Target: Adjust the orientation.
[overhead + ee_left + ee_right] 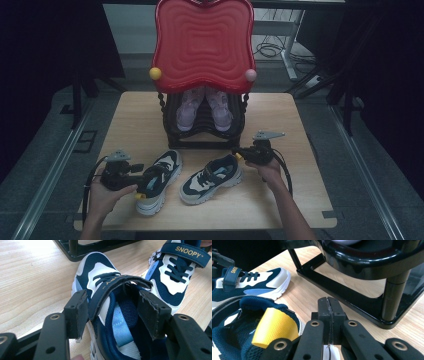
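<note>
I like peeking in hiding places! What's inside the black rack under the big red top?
A pair of pale pink shoes stands inside the black rack, toes pointing down toward the table. The red top covers their heels, so whatever sits higher inside is hidden.

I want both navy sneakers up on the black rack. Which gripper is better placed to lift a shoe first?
Left. The left gripper has its jaws around the left sneaker's strap and collar, apparently gripping. The right gripper is shut on nothing, beside the right sneaker's heel.
</note>
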